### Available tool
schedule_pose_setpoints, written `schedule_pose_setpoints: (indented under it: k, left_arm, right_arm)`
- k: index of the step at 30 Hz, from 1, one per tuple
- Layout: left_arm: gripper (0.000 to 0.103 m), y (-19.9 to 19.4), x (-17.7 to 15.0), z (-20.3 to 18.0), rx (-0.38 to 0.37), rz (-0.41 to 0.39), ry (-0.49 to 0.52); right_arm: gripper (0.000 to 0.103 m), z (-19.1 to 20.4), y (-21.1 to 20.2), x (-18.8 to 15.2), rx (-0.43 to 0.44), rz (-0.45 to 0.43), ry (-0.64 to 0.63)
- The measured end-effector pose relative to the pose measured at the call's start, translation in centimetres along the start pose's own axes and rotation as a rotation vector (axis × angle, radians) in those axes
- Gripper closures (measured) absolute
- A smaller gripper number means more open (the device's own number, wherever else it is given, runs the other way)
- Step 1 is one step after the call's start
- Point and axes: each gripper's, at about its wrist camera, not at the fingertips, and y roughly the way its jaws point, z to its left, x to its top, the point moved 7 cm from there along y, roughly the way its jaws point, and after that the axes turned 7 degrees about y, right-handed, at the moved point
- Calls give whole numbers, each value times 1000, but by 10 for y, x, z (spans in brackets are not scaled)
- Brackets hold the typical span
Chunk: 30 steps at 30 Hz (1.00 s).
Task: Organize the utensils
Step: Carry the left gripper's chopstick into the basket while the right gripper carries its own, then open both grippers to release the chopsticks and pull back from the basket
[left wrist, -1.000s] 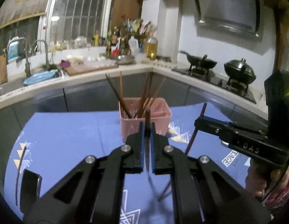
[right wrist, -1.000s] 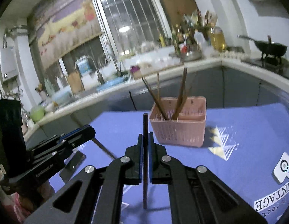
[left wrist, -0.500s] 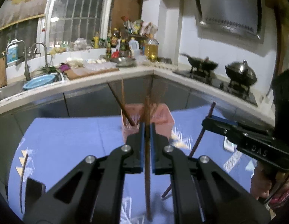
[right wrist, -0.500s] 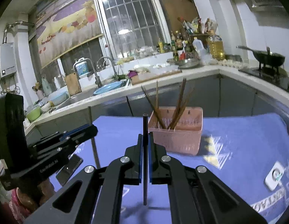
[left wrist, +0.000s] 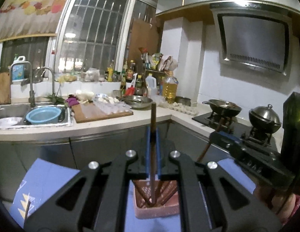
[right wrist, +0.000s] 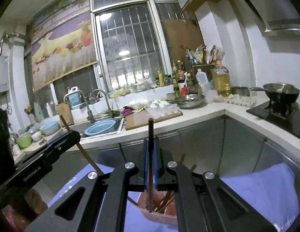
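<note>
The left gripper (left wrist: 153,150) is closed tight on a brown wooden chopstick (left wrist: 153,172), held upright w/ its tip inside the pink plastic slotted basket (left wrist: 150,213), so it can drop straight in. The right gripper (right wrist: 151,158) also pinches a dark chopstick (right wrist: 150,195) vertical over the same basket, approx. above the other sticks.

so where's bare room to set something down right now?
Blue cloth left of the pink basket is bare apart from one stick near its edge; the stretch right of the basket in the right view is also bare. Crowded: the basket, already holding chopsticks, and the countertop.
</note>
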Motion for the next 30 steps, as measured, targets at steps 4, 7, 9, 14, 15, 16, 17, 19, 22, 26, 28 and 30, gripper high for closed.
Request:
schedule_pose_setpoints:
  k: [4, 7, 9, 14, 15, 16, 17, 19, 22, 26, 28, 30]
  left_arm:
    - [98, 43, -18, -1, 4, 62, 7]
    - [98, 68, -36, 3, 15, 105, 8]
    - [98, 81, -49, 6, 14, 137, 2]
    - [97, 107, -89, 5, 9, 251, -11]
    - [96, 114, -101, 4, -5, 298, -20]
    - [94, 120, -112, 3, -15, 342, -27]
    - [92, 121, -117, 2, -15, 363, -30]
    - [89, 119, -126, 5, -6, 392, -46]
    - [86, 101, -119, 10, 8, 358, -72]
    - [72, 58, -96, 16, 13, 267, -83]
    - [62, 24, -88, 16, 14, 198, -81]
    - [51, -4, -92, 16, 26, 161, -75]
  right_arm:
    - [98, -12, 34, -14, -18, 37, -13]
    - [98, -23, 50, -29, -29, 58, -2]
    - [98, -29, 58, -40, -33, 85, 5]
    - [97, -30, 75, -70, -15, 185, 13]
    - [97, -30, 79, -78, -9, 224, 24]
    - [96, -29, 79, -82, -5, 243, 35]
    - [96, -28, 79, -85, 2, 258, 48]
    - [93, -25, 71, -84, 16, 259, 67]
    - [80, -17, 47, -72, 35, 203, 74]
    - [59, -4, -2, -56, 74, 99, 97]
    - [54, 2, -33, -64, 100, 58, 117]
    - [47, 4, -52, -82, 109, 59, 140]
